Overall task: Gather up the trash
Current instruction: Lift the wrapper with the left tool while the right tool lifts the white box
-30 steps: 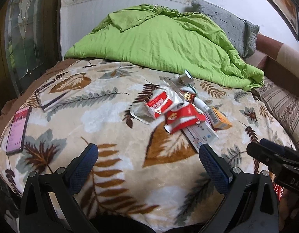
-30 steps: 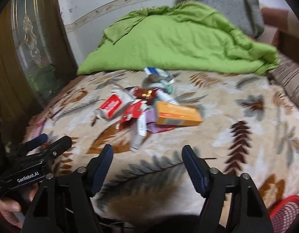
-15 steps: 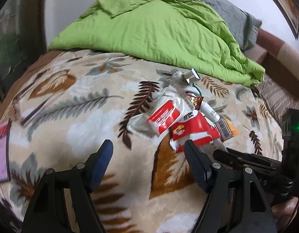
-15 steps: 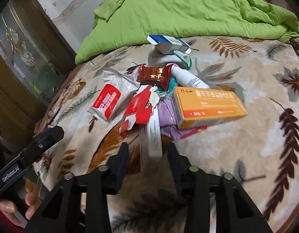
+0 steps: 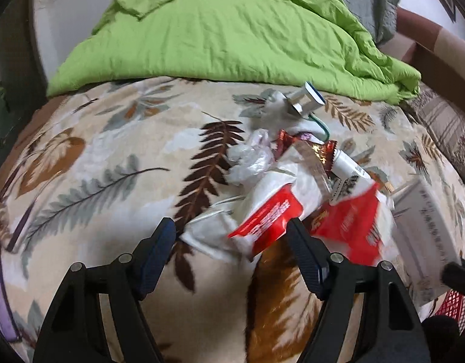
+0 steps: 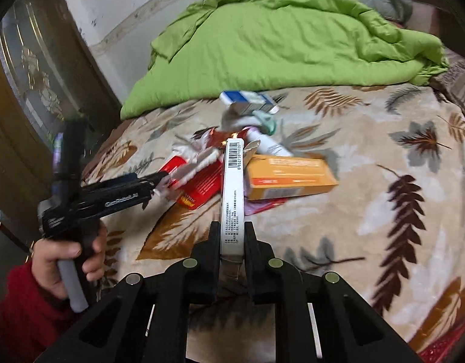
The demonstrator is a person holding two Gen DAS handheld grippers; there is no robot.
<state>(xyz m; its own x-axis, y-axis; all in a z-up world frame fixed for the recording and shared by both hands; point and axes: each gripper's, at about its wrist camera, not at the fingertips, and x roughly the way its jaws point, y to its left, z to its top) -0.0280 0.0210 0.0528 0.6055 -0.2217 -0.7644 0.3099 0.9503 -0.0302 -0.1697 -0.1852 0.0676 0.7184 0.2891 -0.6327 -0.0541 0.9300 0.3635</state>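
The right gripper point(image 6: 232, 236) is clamped on a long white box point(image 6: 232, 193), barcode end pointing to 12 o'clock, lifted off the bed point(image 6: 383, 211). At its 2 o'clock lies an orange box point(image 6: 290, 178). The left gripper point(image 5: 232, 245) has its jaws spread, with the corner of a red-and-white wrapper point(image 5: 262, 217) between the tips (contact unclear through blur). The rest of the trash pile point(image 5: 308, 157) sits at 1 o'clock, below the green quilt point(image 5: 232, 30).
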